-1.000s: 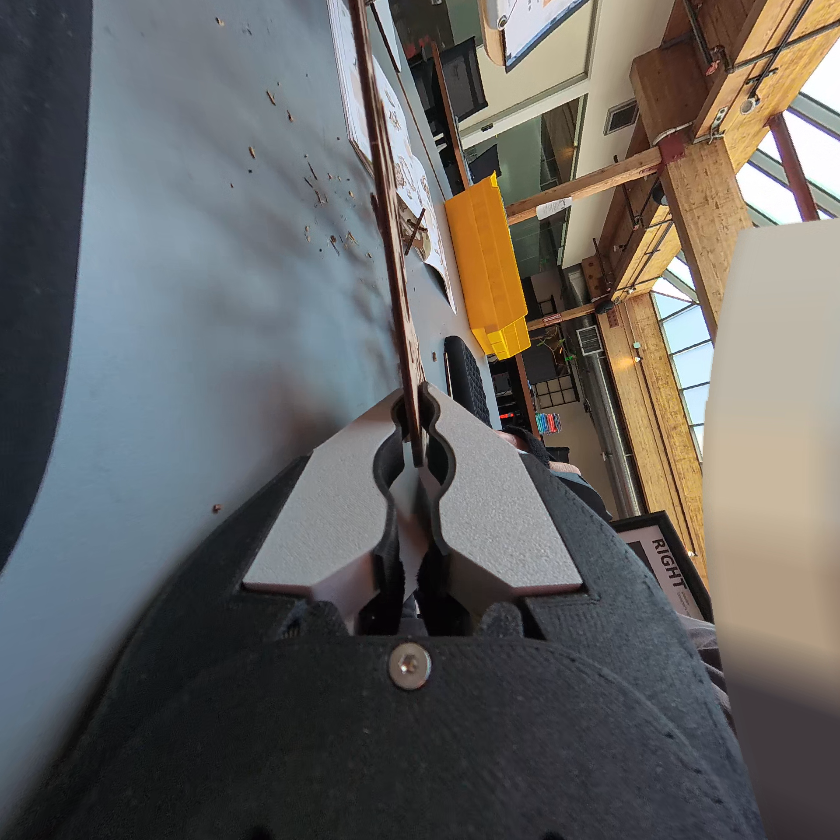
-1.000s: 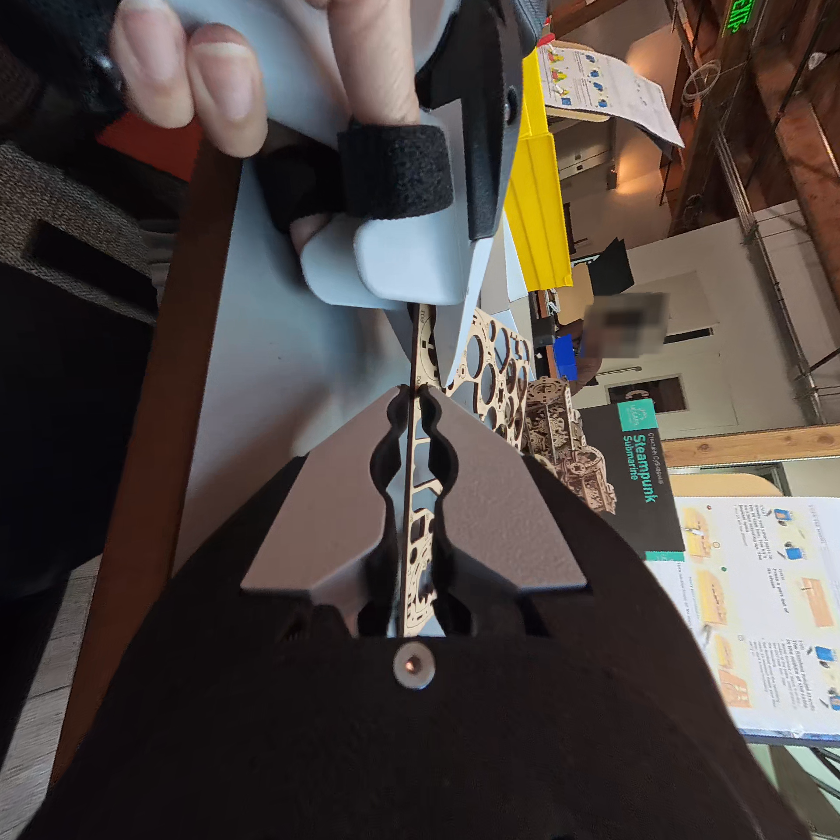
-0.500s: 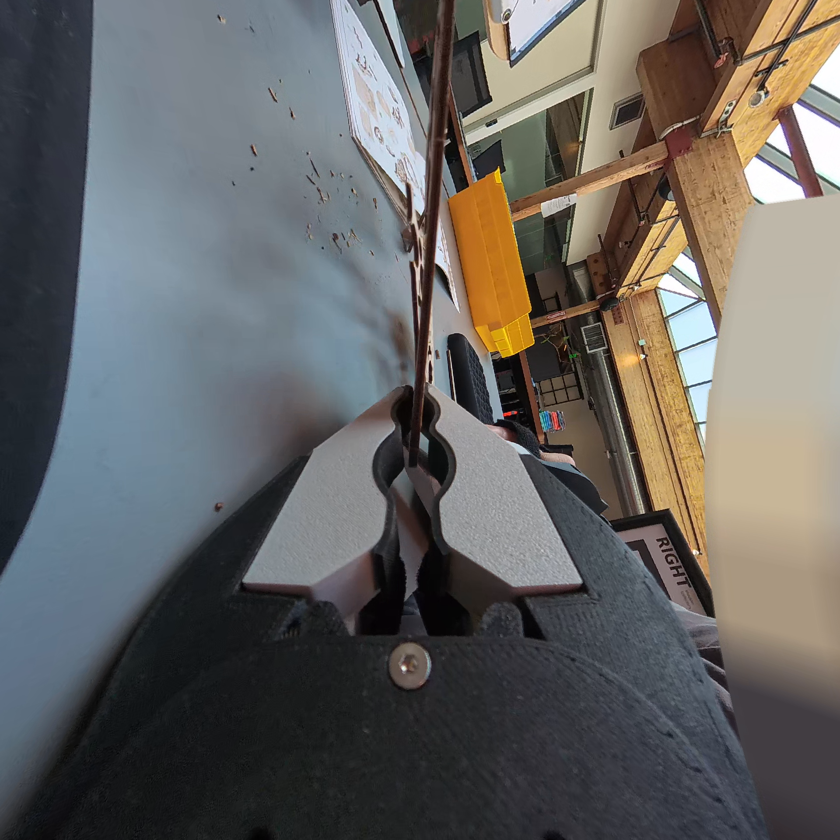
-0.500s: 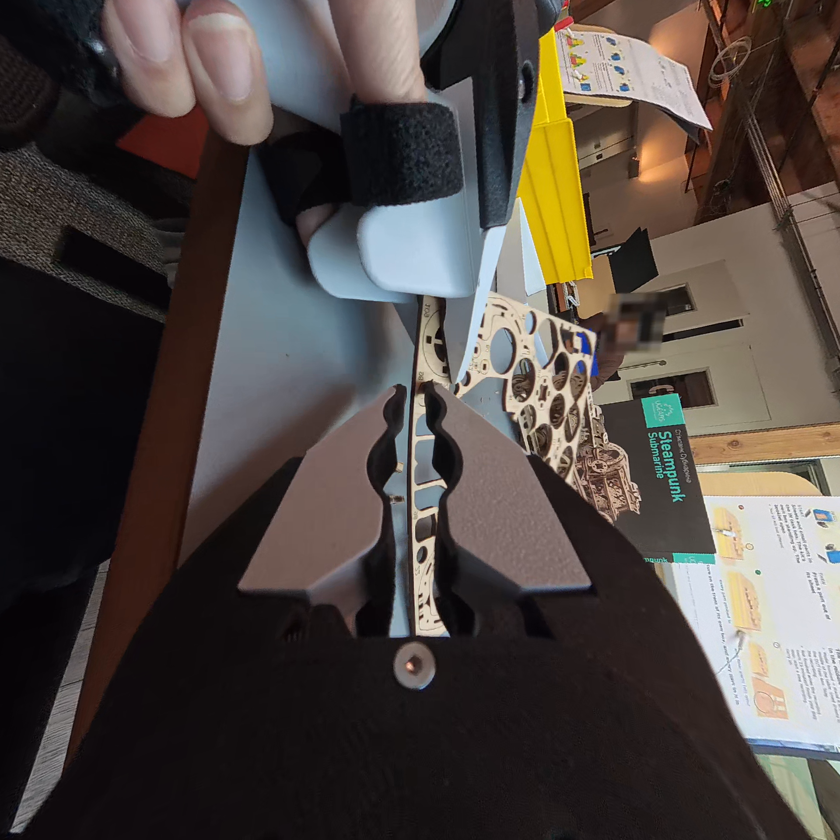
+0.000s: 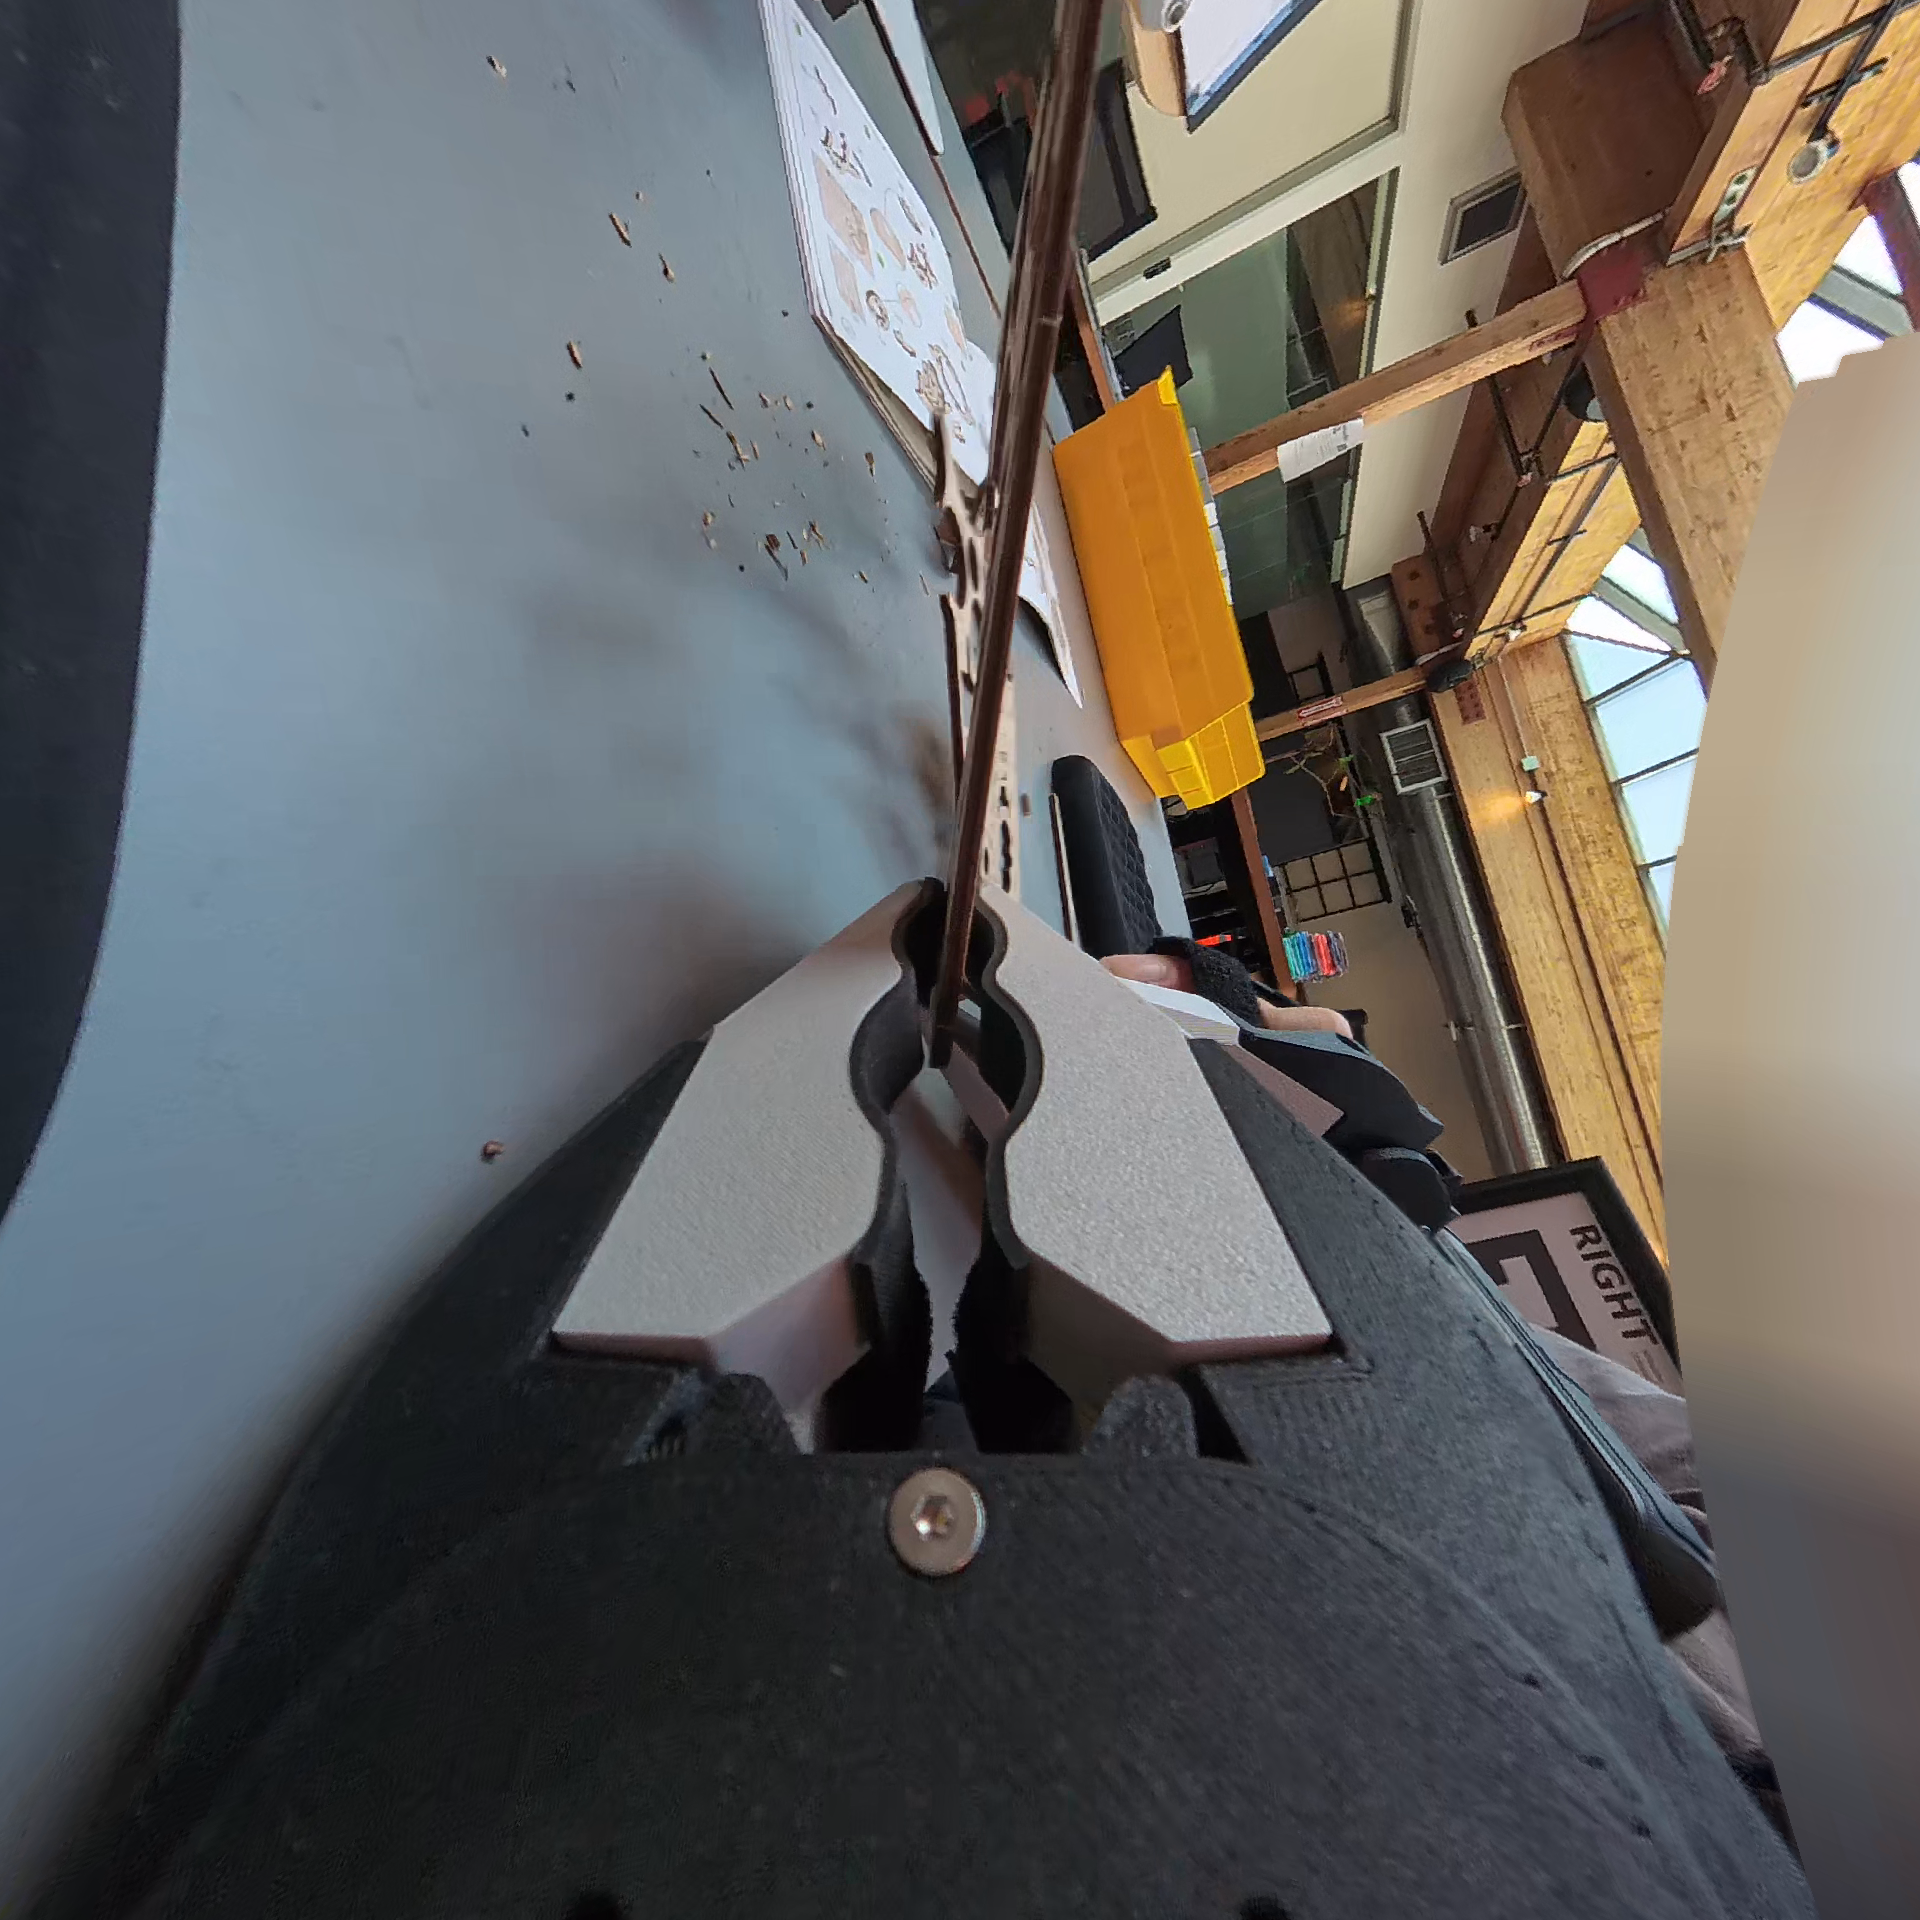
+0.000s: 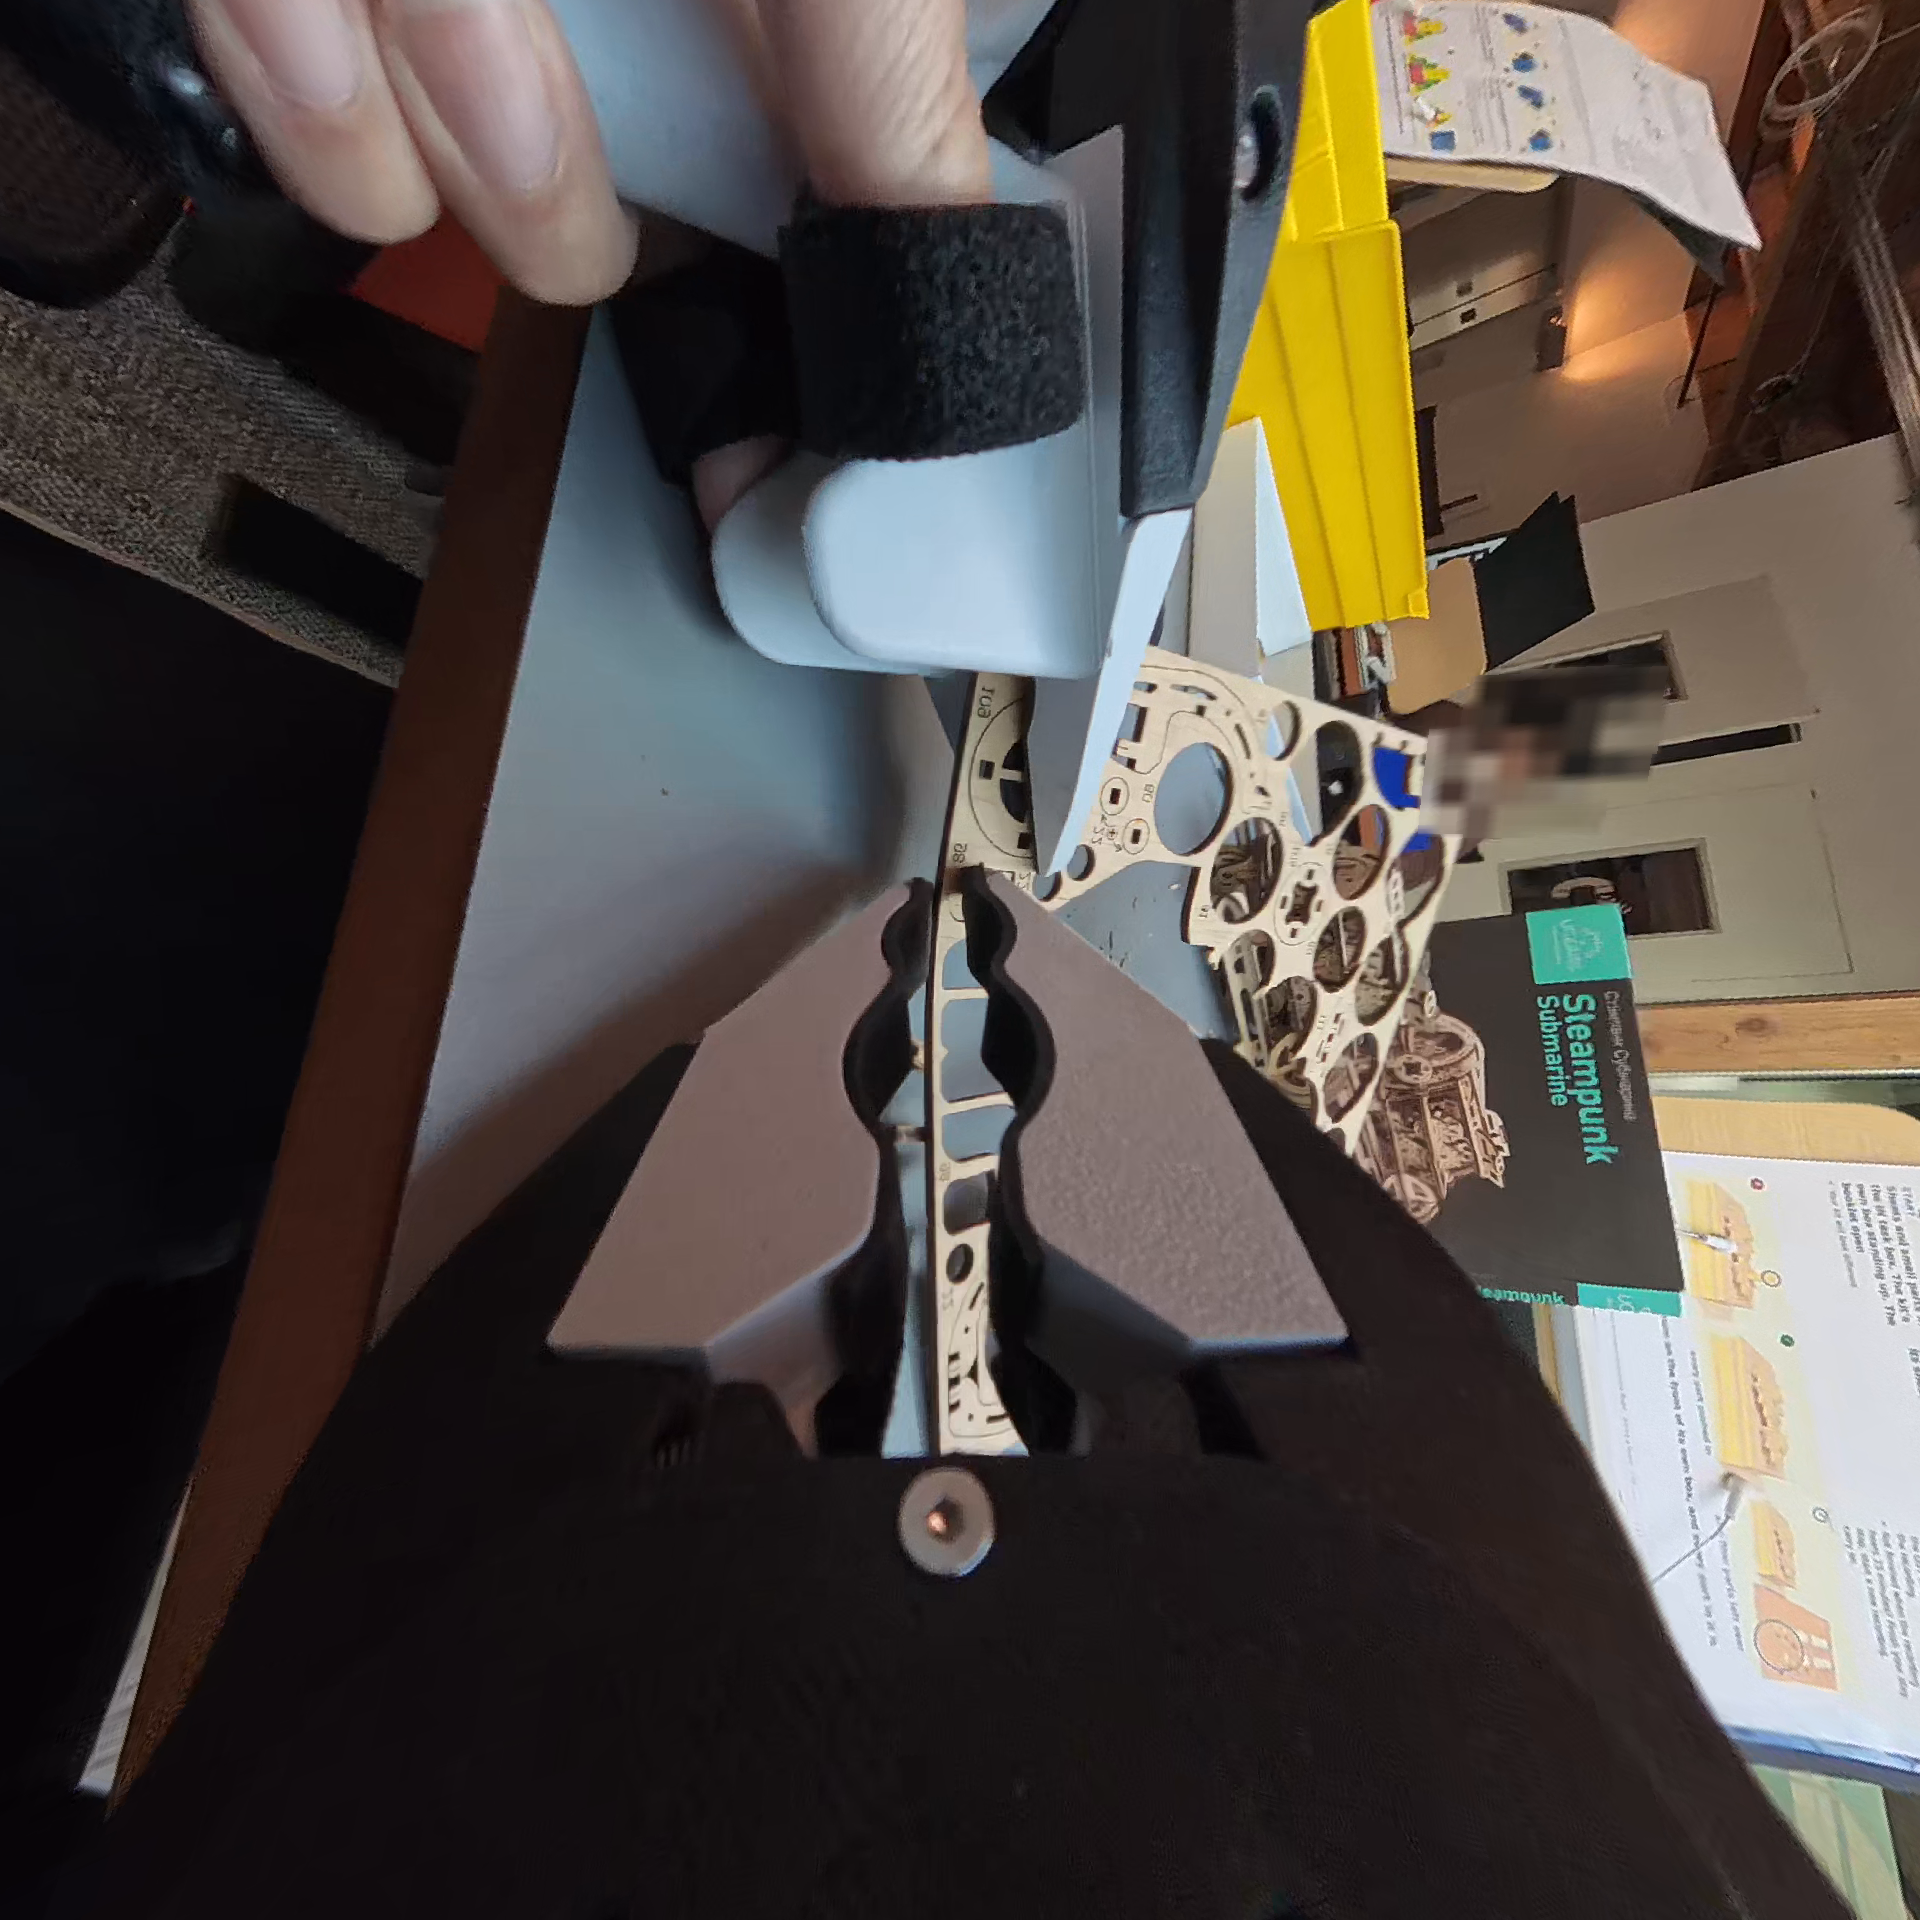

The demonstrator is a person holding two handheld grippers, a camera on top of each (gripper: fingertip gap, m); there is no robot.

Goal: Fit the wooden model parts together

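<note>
Wooden sheet (image 6: 1288, 831) is being pinched edge-on by both hand-held grippers, left (image 5: 951, 914) and right (image 6: 943, 883), above the desk (image 5: 436, 623). Likely next: a part being pressed free.

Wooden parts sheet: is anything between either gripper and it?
Nothing visible. The wooden parts sheet already sits edge-on between the right gripper fingertips, and the left gripper pinches its other edge.

Two claws are in play: the left claw (image 5: 951, 914) and the right claw (image 6: 940, 883). One laser-cut wooden sheet (image 6: 1278, 831) is visible, one assembled wooden model (image 6: 1434, 1101), one dark box (image 6: 1548, 1101), and one instruction sheet (image 6: 1787, 1455) on the one grey counter (image 6: 623, 831). At least two yellow bins (image 5: 1153, 582) sit stacked; their exact number cannot be told.
</note>
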